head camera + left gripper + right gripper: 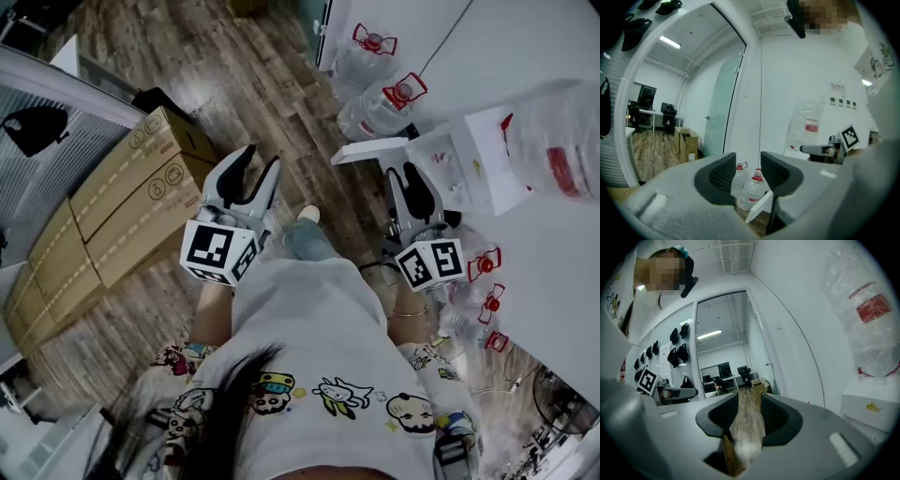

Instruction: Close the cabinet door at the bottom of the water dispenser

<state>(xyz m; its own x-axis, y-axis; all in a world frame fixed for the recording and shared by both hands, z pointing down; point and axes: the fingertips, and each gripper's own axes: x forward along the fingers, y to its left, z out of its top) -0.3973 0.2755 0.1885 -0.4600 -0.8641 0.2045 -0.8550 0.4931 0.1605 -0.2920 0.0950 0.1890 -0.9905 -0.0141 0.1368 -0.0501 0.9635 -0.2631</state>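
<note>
The white water dispenser [469, 169] stands against the wall at the right, with a large clear bottle [562, 141] on top. Its bottom cabinet door [370, 150] stands swung out over the wooden floor. My left gripper [253, 173] is open and empty, left of the door's free edge. My right gripper [401, 178] is also open and empty, just in front of the door near the dispenser. In the left gripper view the jaws [743, 173] frame the door's edge [761, 206]. In the right gripper view the jaws [749, 416] show only floor between them, with the dispenser [872, 404] at the right.
Two full water bottles [380, 80] stand on the floor beyond the door, against the wall. More bottles [478, 281] lie to the right of my legs. Stacked cardboard boxes [122, 206] line the left side. A glass door [719, 108] is farther back.
</note>
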